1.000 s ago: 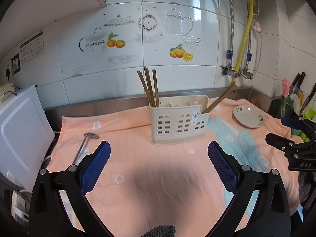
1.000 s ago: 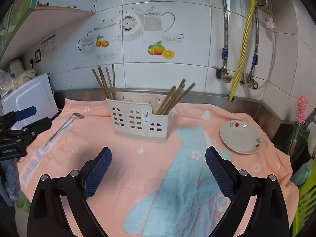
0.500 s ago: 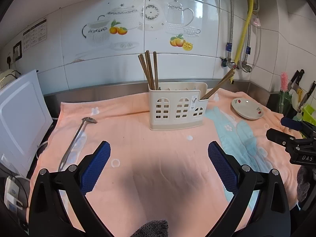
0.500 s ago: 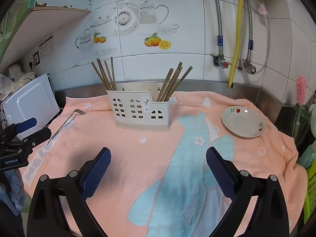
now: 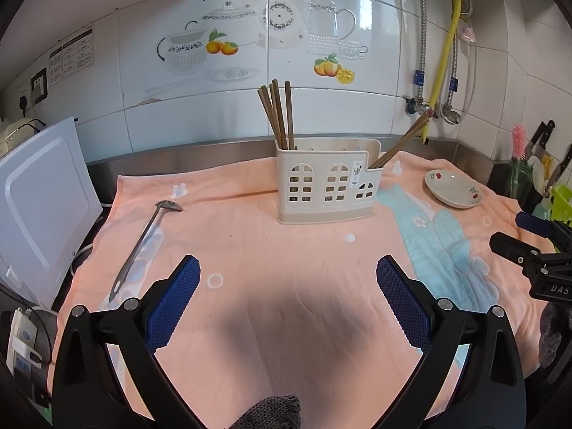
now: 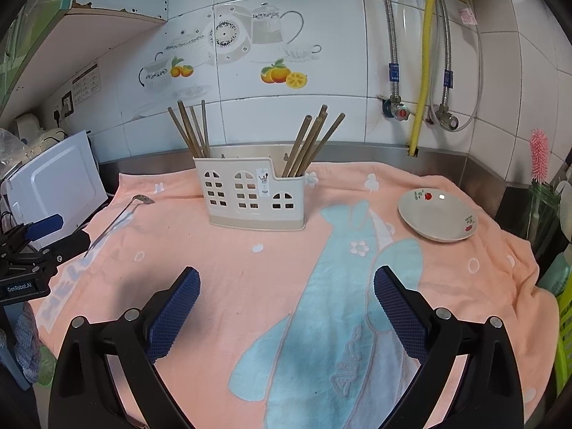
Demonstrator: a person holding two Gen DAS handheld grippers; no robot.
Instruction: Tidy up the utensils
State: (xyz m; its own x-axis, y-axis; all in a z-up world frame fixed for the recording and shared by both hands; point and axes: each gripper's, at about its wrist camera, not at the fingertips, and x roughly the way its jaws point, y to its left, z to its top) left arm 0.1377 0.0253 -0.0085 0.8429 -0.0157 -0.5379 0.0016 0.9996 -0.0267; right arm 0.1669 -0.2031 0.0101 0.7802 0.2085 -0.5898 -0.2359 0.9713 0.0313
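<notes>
On the left side of the towel-covered tabletop (image 5: 286, 286), where the ladle (image 5: 143, 239) lies flat, well apart from the utensil caddy (image 5: 327, 189), bring your empty, wide-open left gripper (image 5: 286, 296) squarely across its thin handle while the right gripper (image 6: 286, 304), also wide and empty, stands clear.

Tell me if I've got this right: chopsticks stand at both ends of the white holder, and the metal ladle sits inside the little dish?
Not quite. The ladle lies flat on the towel, left of the holder, far from the dish, as the left wrist view shows. Chopsticks do stand at both ends.
</notes>
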